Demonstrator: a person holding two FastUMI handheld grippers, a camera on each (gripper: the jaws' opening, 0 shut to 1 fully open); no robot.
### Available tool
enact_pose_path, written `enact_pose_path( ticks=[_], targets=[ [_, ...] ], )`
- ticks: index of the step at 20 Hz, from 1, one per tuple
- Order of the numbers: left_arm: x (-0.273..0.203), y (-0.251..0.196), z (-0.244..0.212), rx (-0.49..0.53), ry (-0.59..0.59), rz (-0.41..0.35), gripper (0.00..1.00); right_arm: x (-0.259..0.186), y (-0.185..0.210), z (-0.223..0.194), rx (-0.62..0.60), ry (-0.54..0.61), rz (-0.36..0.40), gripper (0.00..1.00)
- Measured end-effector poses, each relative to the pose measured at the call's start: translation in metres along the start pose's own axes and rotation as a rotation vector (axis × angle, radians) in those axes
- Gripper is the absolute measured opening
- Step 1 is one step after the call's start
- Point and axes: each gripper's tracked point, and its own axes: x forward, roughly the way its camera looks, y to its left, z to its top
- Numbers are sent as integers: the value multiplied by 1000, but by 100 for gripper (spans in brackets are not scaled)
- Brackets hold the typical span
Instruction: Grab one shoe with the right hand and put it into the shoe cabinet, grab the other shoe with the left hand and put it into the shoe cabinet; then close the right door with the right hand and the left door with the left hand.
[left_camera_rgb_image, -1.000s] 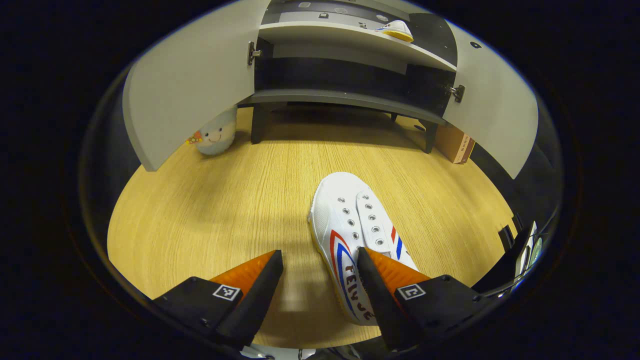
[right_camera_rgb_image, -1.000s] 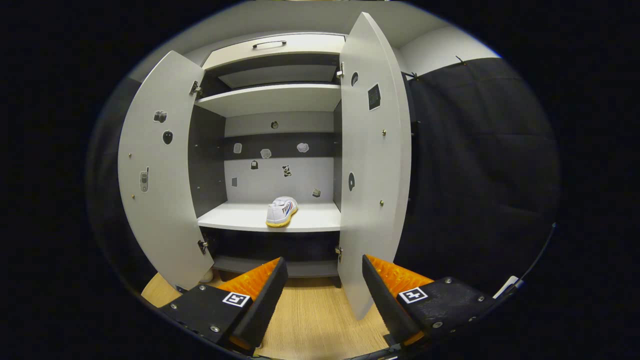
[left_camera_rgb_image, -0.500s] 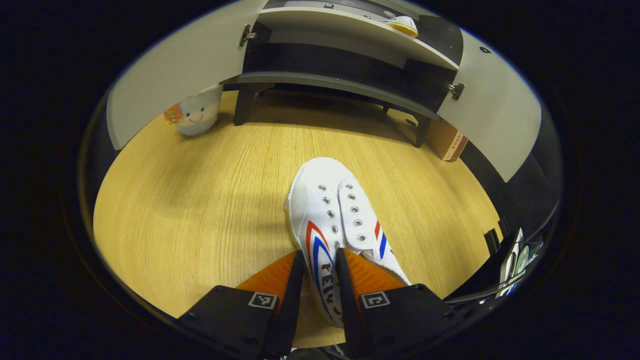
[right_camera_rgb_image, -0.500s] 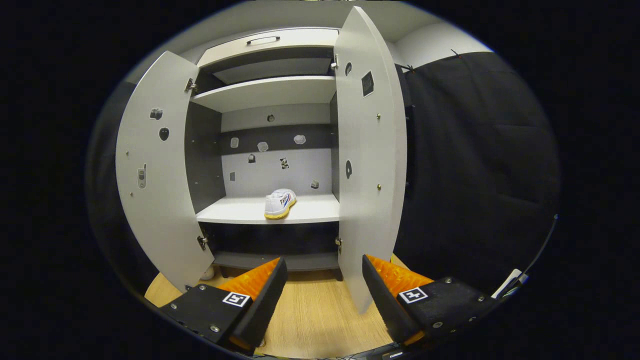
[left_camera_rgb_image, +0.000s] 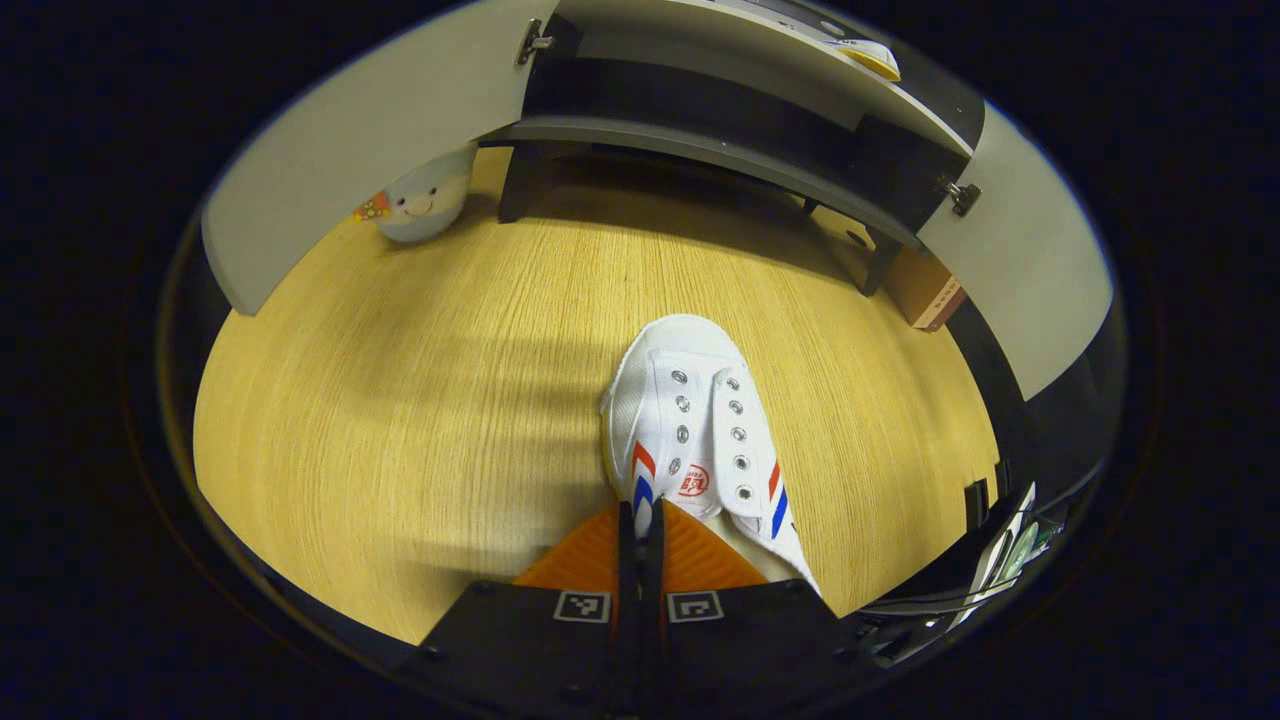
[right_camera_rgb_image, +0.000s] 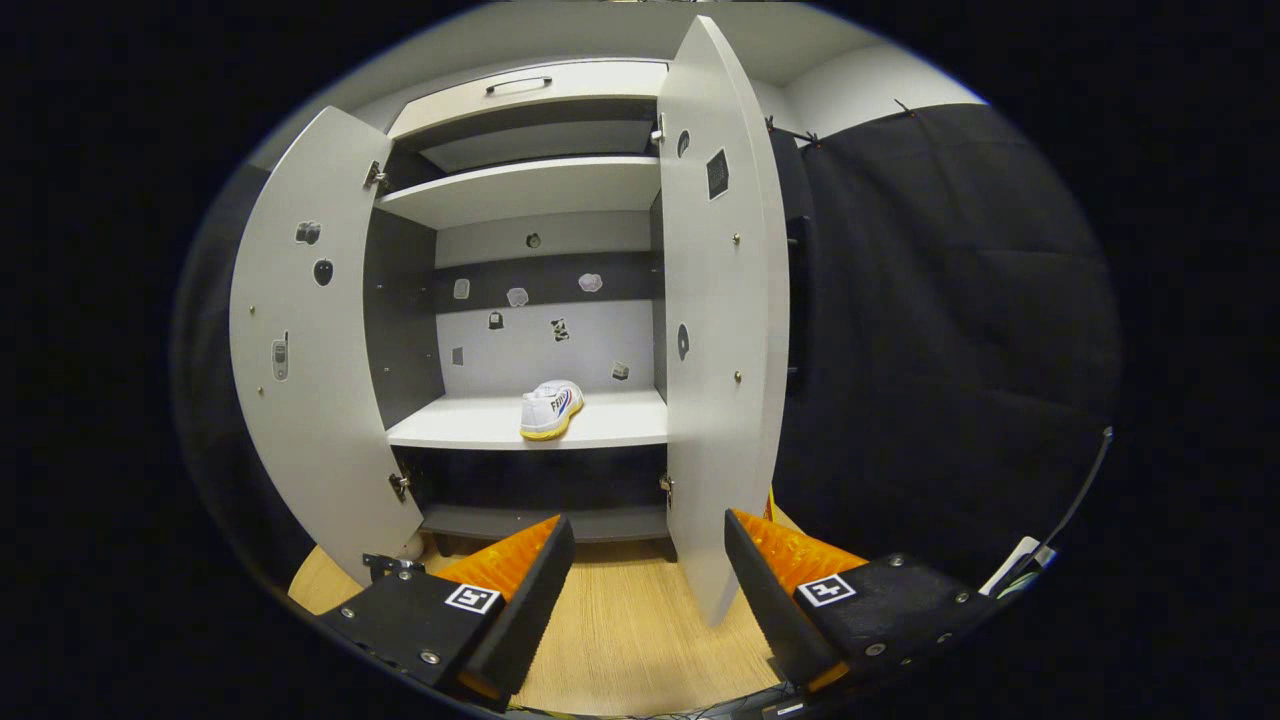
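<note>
Your left gripper (left_camera_rgb_image: 640, 520) is pinched tight on the side wall of the shoe (left_camera_rgb_image: 695, 440) over the wooden floor (left_camera_rgb_image: 400, 400). Your right gripper (right_camera_rgb_image: 645, 560) hangs wide apart, holding nothing, facing the shoe cabinet (right_camera_rgb_image: 520, 190) where the other shoe (right_camera_rgb_image: 551, 408) sits on the middle shelf.

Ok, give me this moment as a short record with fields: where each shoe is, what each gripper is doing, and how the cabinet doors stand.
shoe on floor: on the wooden floor, heel side pinched
left gripper: shut on the shoe's side wall
shoe on shelf: in the shoe cabinet, on the middle shelf
right gripper: open, holding nothing, facing the cabinet
left door: open
right door: open
</note>
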Motion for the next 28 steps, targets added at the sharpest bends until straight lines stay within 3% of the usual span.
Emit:
enact_pose_path(
  ticks=[11,17,23,28],
  targets=[
    [-104,-14,108,-15,-66,-108,7,3,3,0,10,-9,52,92],
    [-167,-30,179,-51,-142,-127,6,12,4,6,5,-8,134,93],
    [-211,-49,262,19,-253,-93,6,9,3,4,13,-11,192,93],
    [-227,-68,349,59,-347,-107,6,4,-2,-8,26,-4,203,93]
  ],
)
